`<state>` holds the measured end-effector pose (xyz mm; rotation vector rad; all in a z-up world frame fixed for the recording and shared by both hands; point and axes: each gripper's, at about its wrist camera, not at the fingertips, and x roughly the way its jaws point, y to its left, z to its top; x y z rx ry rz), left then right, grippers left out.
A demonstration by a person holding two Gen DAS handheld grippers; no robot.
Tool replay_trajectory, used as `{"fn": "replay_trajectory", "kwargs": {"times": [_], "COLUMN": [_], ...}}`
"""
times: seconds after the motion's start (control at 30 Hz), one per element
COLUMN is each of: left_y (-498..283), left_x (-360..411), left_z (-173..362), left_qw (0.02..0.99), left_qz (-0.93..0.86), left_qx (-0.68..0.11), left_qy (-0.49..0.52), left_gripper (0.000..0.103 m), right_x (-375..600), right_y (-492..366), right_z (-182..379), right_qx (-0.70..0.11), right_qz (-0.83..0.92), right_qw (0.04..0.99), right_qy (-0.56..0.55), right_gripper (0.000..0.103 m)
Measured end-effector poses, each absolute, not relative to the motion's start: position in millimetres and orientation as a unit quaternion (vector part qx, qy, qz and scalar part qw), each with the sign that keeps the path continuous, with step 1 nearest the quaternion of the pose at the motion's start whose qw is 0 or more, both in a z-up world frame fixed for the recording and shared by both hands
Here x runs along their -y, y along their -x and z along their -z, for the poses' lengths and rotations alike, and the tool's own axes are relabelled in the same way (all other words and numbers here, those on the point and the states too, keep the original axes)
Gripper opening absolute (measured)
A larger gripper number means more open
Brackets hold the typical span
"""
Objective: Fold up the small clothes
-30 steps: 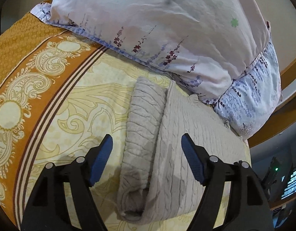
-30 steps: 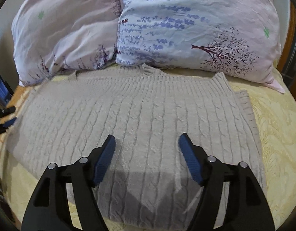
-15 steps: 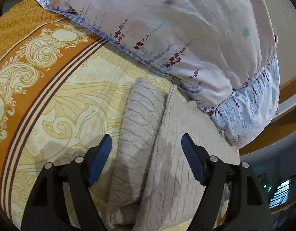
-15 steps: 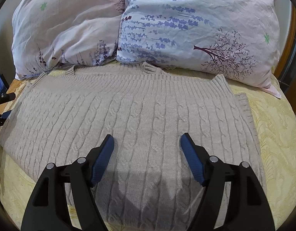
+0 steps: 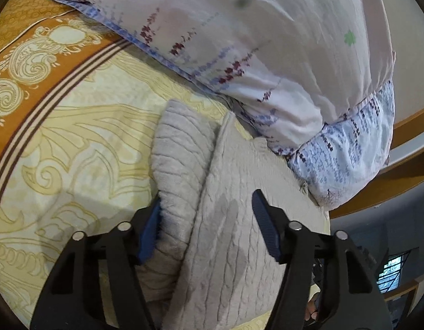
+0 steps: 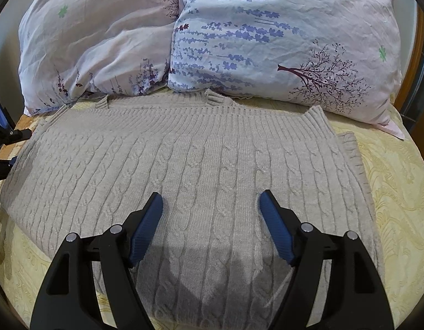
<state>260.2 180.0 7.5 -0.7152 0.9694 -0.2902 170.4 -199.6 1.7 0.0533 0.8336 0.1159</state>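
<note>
A beige cable-knit sweater (image 6: 206, 159) lies flat on the bed, its neck end toward the pillows. In the left wrist view its folded-in sleeve (image 5: 181, 159) lies along the body's edge (image 5: 239, 192). My left gripper (image 5: 206, 209) is open, low over the sweater's side edge, with the left pad against the sleeve fold. My right gripper (image 6: 210, 209) is open and empty, hovering over the middle of the sweater's lower part. The left gripper also shows at the left edge of the right wrist view (image 6: 5, 148).
Two floral pillows (image 6: 102, 41) (image 6: 280, 35) lean at the head of the bed, touching the sweater's far edge. The bedspread is yellow with an orange patterned border (image 5: 46, 63). A wooden bed frame (image 5: 399, 187) runs on the right.
My left gripper has moved forward and down onto the sweater's side; its left pad now touches the sleeve fold. My right gripper has drawn back slightly. Both stay open.
</note>
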Motion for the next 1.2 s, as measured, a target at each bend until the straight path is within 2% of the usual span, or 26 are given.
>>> {"fn": "replay_trajectory", "kwargs": {"times": [0.17, 0.4, 0.47, 0.53, 0.77, 1.03, 1.2], "left_y": [-259, -261, -261, -261, -257, -258, -265], "left_x": [-173, -159, -156, -154, -136, -84, -46], "left_z": [-5, -8, -9, -12, -41, -85, -92], "left_qw": [0.813, 0.821, 0.82, 0.819, 0.819, 0.812, 0.804], "left_qz": [0.12, 0.101, 0.107, 0.115, 0.147, 0.218, 0.239], "left_qx": [-0.464, -0.473, -0.472, -0.467, -0.442, -0.418, -0.424], "left_qy": [0.33, 0.304, 0.306, 0.314, 0.336, 0.344, 0.342], "left_gripper": [0.033, 0.034, 0.026, 0.024, 0.021, 0.019, 0.018], "right_x": [199, 199, 199, 199, 208, 225, 236], "right_y": [-168, -168, -168, -167, -165, -156, -151], "right_z": [-2, -1, -1, -2, -5, -11, -12], "right_qx": [-0.404, -0.403, -0.402, -0.402, -0.408, -0.406, -0.403], "right_qz": [-0.056, -0.059, -0.059, -0.06, -0.081, -0.102, -0.108], "right_qw": [0.913, 0.913, 0.913, 0.913, 0.907, 0.904, 0.904], "right_qy": [-0.029, -0.031, -0.032, -0.033, -0.059, -0.089, -0.098], "right_gripper": [0.075, 0.075, 0.075, 0.075, 0.076, 0.076, 0.076]}}
